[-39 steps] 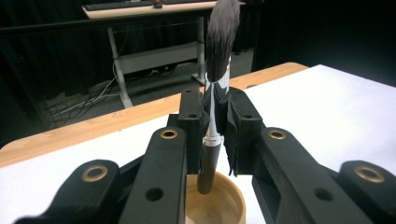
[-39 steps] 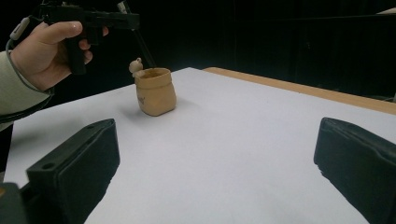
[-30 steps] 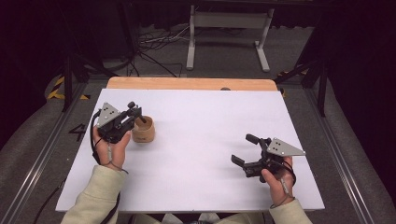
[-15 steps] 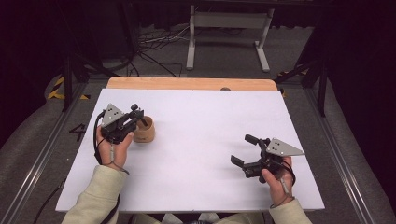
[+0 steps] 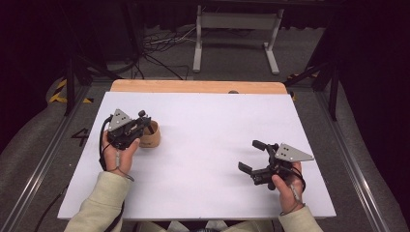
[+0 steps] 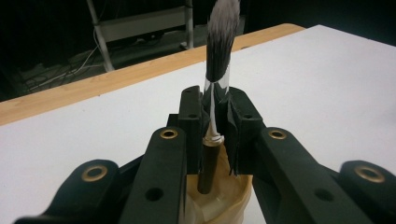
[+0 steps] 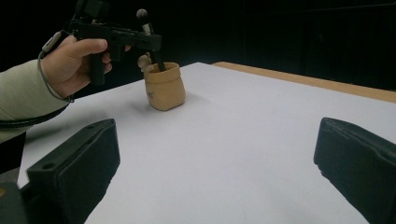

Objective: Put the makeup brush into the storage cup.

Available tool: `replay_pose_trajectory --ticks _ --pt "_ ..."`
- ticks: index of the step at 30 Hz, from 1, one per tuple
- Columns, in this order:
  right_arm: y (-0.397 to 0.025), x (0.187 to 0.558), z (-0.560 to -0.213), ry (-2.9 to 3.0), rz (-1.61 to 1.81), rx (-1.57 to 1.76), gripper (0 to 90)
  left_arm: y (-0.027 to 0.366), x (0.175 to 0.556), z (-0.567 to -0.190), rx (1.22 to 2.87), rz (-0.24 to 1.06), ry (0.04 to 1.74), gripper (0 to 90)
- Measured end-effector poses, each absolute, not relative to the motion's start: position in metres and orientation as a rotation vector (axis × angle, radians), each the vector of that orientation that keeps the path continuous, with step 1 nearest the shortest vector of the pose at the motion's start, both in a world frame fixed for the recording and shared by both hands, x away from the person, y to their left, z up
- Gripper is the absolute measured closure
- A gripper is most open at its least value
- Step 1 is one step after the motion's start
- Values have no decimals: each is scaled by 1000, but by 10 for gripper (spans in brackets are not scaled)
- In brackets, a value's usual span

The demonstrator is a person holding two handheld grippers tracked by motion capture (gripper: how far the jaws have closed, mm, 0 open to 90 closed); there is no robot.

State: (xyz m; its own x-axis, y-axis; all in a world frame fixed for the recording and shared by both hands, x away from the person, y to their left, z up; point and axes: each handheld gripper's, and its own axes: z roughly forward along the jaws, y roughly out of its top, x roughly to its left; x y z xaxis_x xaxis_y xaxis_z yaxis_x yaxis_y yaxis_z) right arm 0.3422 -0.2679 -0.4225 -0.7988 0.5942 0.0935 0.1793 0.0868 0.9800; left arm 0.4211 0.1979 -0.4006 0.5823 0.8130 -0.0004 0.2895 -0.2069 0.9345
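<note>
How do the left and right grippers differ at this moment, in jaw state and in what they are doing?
The left gripper has its jaws shut on the brush, which stands in the tan pot; the right gripper has its jaws wide open and holds nothing. The left sits over the pot; the right is apart on the bare white table. Both are black and hand-held.

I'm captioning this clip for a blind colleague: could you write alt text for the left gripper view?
The left gripper's black tongs are shut on a makeup brush with dark, grey-tipped bristles, held upright by its shiny metal collar, its dark handle reaching down into a small tan pouch-shaped holder. Behind lies the white tabletop with a wooden far edge.
</note>
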Motion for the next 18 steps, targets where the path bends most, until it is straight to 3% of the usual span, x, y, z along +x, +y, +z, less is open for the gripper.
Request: replay_pose_trajectory --ticks 10,16,18 --pt "-267 343 -422 2048 1767 758 7 199 420 -401 1763 609 919 777" --pt "-265 344 -422 2055 1770 752 7 205 419 -401 1735 593 916 659" --pt "-264 345 -422 2061 1770 748 8 206 418 -401 1725 588 921 583"
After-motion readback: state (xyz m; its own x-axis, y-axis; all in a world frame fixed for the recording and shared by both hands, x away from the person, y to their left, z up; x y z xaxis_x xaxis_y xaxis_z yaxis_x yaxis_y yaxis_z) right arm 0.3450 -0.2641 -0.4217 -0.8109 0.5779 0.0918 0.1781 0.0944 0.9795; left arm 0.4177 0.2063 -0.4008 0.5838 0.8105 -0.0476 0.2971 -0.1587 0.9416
